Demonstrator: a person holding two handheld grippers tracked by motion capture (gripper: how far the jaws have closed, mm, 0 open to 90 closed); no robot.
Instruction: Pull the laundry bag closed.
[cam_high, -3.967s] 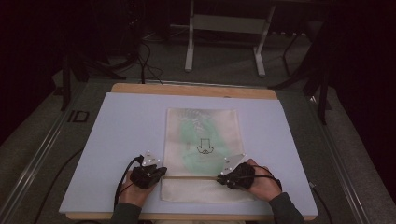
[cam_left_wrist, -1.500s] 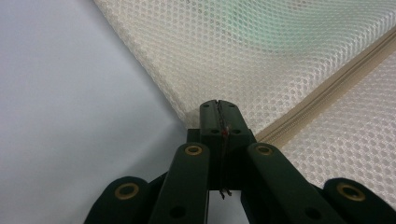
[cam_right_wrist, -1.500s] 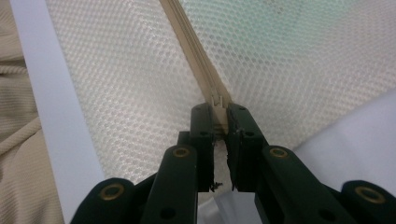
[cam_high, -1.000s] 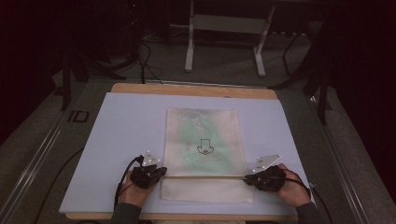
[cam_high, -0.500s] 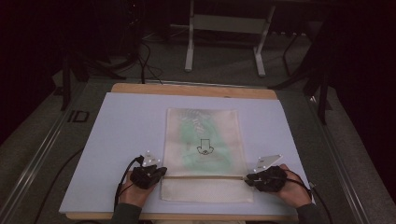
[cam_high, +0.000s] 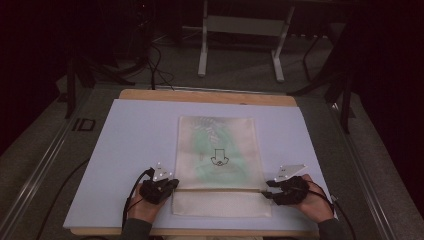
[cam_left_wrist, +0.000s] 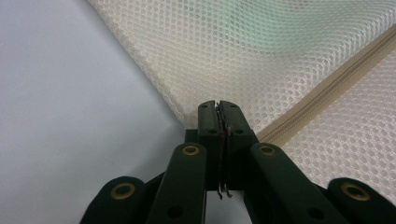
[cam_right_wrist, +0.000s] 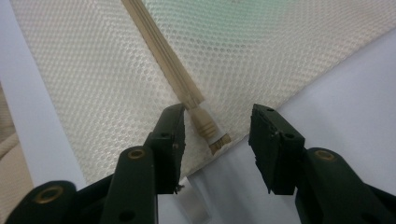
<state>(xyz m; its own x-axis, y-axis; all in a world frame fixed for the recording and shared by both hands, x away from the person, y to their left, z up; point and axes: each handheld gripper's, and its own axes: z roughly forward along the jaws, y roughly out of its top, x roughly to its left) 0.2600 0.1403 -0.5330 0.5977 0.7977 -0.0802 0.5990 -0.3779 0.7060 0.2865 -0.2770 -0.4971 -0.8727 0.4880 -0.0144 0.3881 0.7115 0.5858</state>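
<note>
At the near edge of the table (cam_high: 125, 130), seen from the high view, two hands come in from below, each holding a gripper. The left gripper (cam_high: 172, 182) sits at the left edge of a cream mesh bag (cam_high: 220, 150), and the right gripper (cam_high: 267, 189) sits at the bag's right edge, both level with the zipper (cam_high: 220, 190) that runs across the bag near its front end.

In the left gripper view, the left gripper (cam_left_wrist: 218, 106) has its jaws pressed together on the corner of the mesh bag (cam_left_wrist: 280, 56) where the zipper (cam_left_wrist: 327, 84) ends, with a thin fold of the fabric caught between them.

In the right gripper view, the right gripper (cam_right_wrist: 217, 128) has its jaws apart, one on each side of the zipper pull (cam_right_wrist: 208, 128), which lies at the bag's edge between them without touching either. The zipper (cam_right_wrist: 159, 51) runs away from the pull across the mesh bag (cam_right_wrist: 280, 51).

Farther off, the bag lies flat on the white table surface, with a green shape showing through the mesh and a small black mark (cam_high: 218, 157) near its middle. Beyond the table stands a grey metal frame (cam_high: 240, 30) on the floor.
</note>
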